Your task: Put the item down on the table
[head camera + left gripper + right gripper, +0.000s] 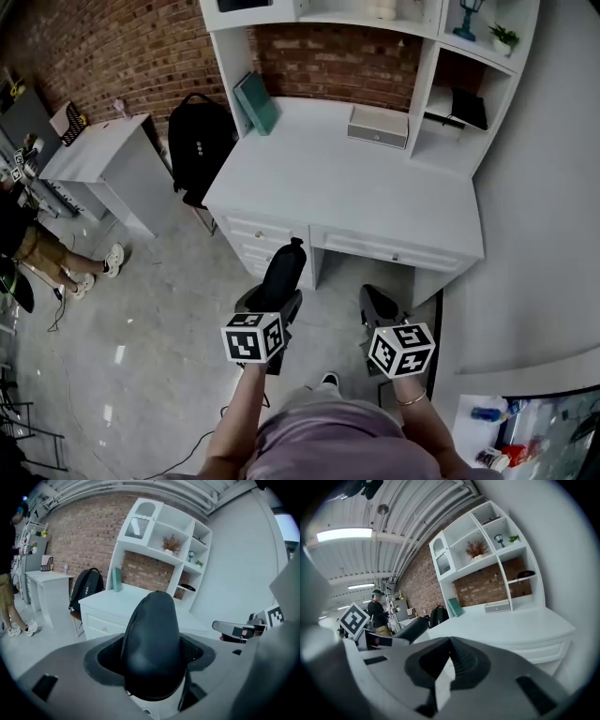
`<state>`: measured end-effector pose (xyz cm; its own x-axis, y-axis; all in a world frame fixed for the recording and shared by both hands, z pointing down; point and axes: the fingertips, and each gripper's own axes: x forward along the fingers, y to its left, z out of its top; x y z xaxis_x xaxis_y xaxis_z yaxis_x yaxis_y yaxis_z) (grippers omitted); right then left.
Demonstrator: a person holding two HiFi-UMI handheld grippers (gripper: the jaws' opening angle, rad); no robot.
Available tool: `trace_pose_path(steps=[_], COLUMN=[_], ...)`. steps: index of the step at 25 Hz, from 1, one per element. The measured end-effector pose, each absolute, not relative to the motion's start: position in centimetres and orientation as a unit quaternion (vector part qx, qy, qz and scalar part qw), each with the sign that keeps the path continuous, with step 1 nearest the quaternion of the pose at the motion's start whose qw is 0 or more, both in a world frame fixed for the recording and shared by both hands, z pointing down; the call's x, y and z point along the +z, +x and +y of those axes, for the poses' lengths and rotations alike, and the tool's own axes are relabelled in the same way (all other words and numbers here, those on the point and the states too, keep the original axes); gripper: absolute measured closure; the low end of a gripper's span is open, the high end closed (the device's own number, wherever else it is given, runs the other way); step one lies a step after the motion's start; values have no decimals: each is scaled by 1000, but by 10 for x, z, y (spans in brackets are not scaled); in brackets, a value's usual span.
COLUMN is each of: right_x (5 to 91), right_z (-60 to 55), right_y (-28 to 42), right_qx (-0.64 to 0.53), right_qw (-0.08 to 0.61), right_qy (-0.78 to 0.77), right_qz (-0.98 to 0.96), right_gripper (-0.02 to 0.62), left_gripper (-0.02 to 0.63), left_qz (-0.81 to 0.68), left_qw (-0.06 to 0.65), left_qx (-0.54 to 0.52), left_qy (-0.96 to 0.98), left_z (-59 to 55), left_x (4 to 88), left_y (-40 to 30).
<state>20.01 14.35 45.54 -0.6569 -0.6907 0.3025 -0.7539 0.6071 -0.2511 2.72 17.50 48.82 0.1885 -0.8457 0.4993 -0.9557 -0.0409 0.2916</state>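
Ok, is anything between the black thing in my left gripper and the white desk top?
Nothing visible. The black rounded item, clamped in the jaws of the left gripper, hangs before the white desk, whose near part is bare; the teal book and grey box sit at its back.

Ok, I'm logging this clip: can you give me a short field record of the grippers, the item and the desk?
left gripper: shut on the item
right gripper: shut, empty
item: black, rounded, sticks out past the jaws, over the floor
desk: white, ahead of both grippers; book and box at its back
task state: item not yet set down
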Motion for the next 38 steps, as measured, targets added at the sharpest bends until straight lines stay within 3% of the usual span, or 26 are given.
trace_pose_path(steps=[11,38], right_x=[453,458], right_z=[101,-108], right_y=[178,4], right_qx=[185,183], right_qw=[77,101], right_qy=[380,401], right_qz=[-903,-892], right_gripper=[594,594], left_gripper=[264,264], left_qz=[-656,-625], left_qw=[287,293], left_qx=[101,124], left_qy=[691,713], left_z=[140,-89], left_x=[491,511], left_y=[-2,-163])
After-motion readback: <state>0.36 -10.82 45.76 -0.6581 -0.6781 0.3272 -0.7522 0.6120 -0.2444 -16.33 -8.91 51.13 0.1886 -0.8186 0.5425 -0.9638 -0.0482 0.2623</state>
